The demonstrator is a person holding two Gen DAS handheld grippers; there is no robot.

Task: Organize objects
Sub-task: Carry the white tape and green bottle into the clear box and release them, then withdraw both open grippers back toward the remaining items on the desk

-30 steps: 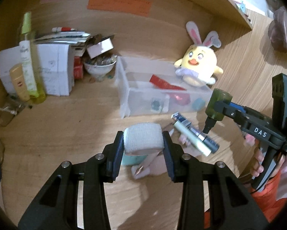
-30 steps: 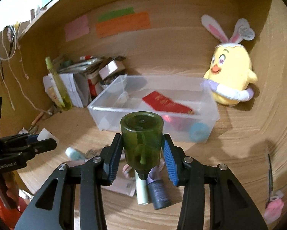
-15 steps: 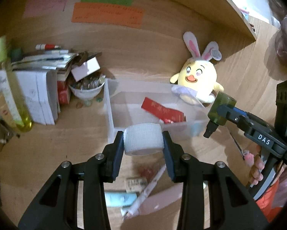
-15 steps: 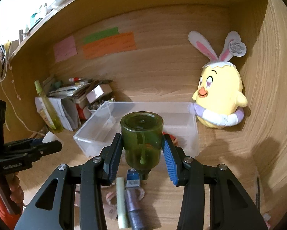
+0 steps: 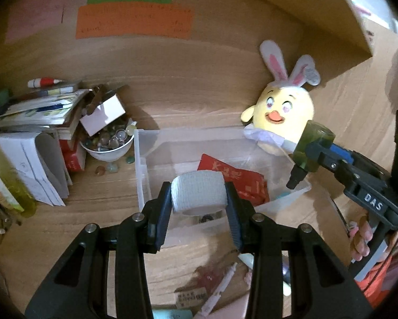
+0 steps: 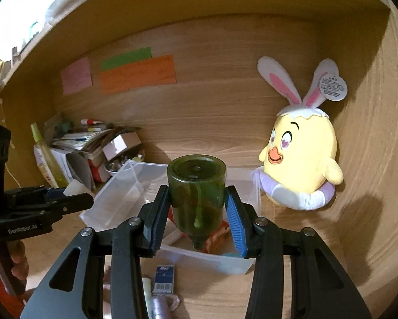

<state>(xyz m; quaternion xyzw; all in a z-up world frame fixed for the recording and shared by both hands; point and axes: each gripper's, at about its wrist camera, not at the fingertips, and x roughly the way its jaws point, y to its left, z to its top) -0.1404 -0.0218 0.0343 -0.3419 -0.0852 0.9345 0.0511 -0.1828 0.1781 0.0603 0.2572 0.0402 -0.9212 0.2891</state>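
Note:
My left gripper [image 5: 198, 199] is shut on a white bandage roll [image 5: 197, 195] and holds it above the near edge of a clear plastic bin [image 5: 145, 159]. The bin holds a red packet [image 5: 236, 176]. My right gripper [image 6: 197, 202] is shut on a dark green bottle [image 6: 196, 194], cap end down, above the bin's near right rim [image 6: 212, 260]. In the left wrist view the bottle [image 5: 312, 146] hangs over the bin's right end. In the right wrist view the left gripper [image 6: 74, 198] shows at the left.
A yellow bunny-eared plush [image 6: 302, 164] sits at the back right beside the bin. A bowl of beads [image 5: 108, 146], stacked books and papers [image 5: 37, 111] and a yellow-green bottle [image 6: 46, 156] crowd the left. Tubes and small items [image 6: 161, 287] lie on the desk before the bin.
Both grippers have moved forward and up from over the loose items on the desk to above the clear bin. Each still holds its object.

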